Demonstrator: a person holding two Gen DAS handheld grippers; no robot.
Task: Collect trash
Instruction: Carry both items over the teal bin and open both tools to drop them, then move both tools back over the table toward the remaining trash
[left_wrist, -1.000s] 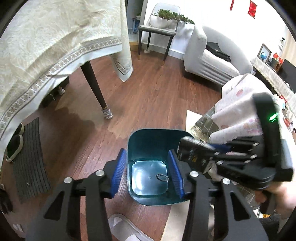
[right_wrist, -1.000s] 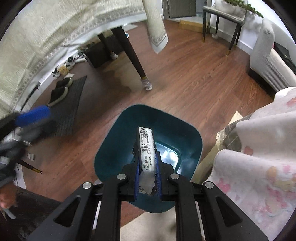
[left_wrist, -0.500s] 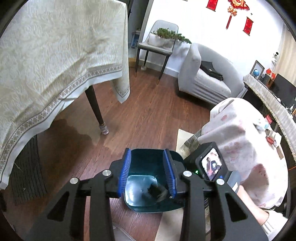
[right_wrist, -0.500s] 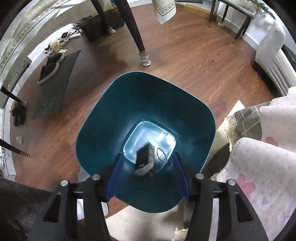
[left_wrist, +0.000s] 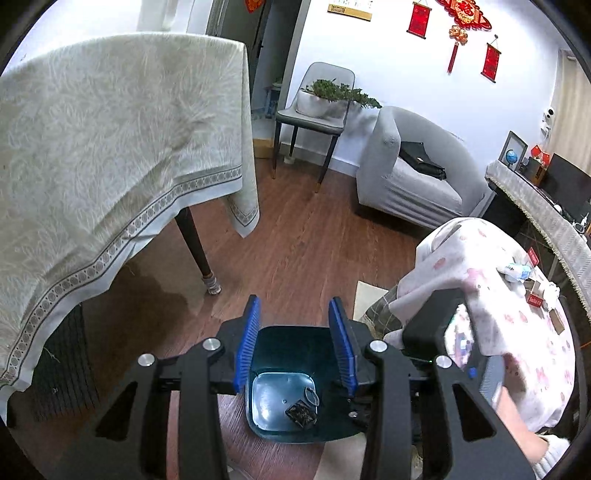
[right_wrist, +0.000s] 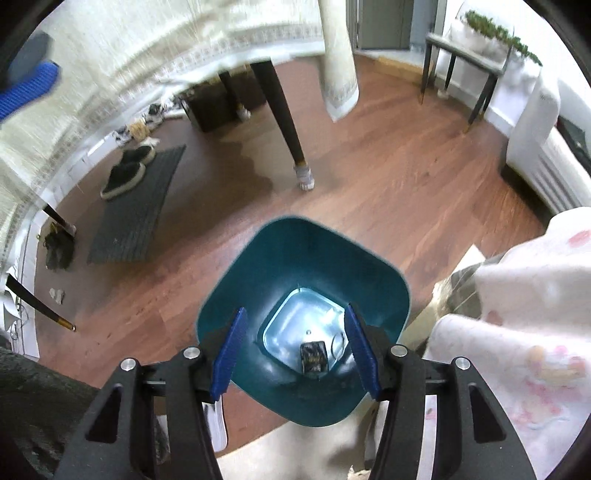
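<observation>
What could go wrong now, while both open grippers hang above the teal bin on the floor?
1. The right gripper hangs just over the teal bin; moving away low, a finger might catch the rim and tip the light bin.
2. The left gripper is close beside the right one above the bin, so the two could bump.
3. The pink-patterned cloth hangs near the bin and might snag a finger.

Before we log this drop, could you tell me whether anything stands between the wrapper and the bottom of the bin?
Nothing visible does. The dark wrapper already lies on the floor of the teal bin, beside a thin ring. The right gripper hangs above it, jaws open and empty.
</observation>
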